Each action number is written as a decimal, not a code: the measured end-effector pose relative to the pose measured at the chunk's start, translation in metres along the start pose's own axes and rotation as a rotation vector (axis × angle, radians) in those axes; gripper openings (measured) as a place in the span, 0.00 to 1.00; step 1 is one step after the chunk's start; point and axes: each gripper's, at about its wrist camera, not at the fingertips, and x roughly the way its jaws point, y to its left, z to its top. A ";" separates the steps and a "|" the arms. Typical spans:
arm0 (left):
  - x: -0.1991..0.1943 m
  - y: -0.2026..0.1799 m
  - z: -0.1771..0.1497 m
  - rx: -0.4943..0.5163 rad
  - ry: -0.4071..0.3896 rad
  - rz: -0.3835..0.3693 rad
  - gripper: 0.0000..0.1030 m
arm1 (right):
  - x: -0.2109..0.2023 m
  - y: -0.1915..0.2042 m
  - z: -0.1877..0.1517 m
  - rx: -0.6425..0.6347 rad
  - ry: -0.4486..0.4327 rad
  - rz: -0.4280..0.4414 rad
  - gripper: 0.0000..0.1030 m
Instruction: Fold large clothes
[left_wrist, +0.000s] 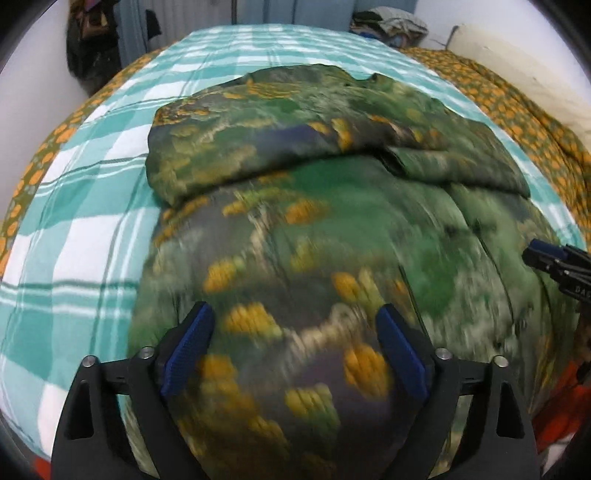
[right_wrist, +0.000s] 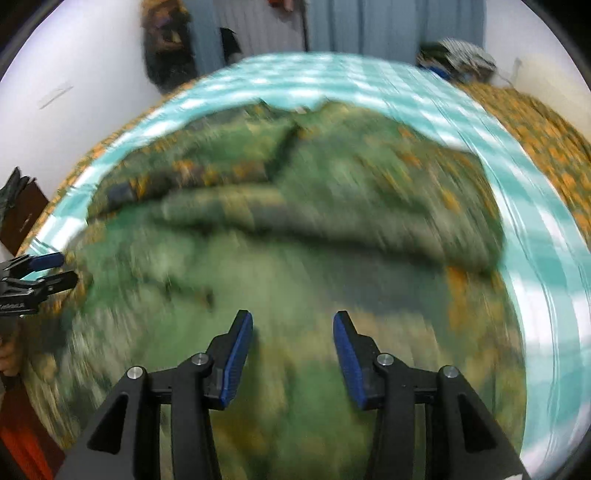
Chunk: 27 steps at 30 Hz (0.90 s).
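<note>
Nearest the lens, the left claw (left_wrist: 293, 345) was seen spread wide with nothing gripped, its blue pads (left_wrist: 188, 350) hanging over a green, yellow-patterned garment (left_wrist: 295, 221). The right claw (right_wrist: 293, 350) was held partly open, likewise empty, above the same cloth. The garment was spread on a bed, on a teal checked sheet (left_wrist: 85, 229), its far part folded back into a thick band (left_wrist: 280, 147). Bare sheet was left along the garment's left and far edges. An orange-patterned cover (left_wrist: 517, 110) was seen at the bed's right edge. Whether the pads touched the cloth could not be told through the blur.
</note>
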 end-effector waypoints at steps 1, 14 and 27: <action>0.001 -0.001 -0.006 -0.007 -0.004 -0.007 0.97 | -0.001 -0.002 -0.006 0.008 -0.003 -0.001 0.45; 0.017 -0.008 -0.021 0.008 -0.084 0.029 0.99 | 0.017 -0.006 -0.042 0.021 -0.126 -0.010 0.49; 0.016 -0.009 -0.026 0.012 -0.098 0.036 0.99 | 0.017 0.000 -0.046 -0.002 -0.139 -0.037 0.49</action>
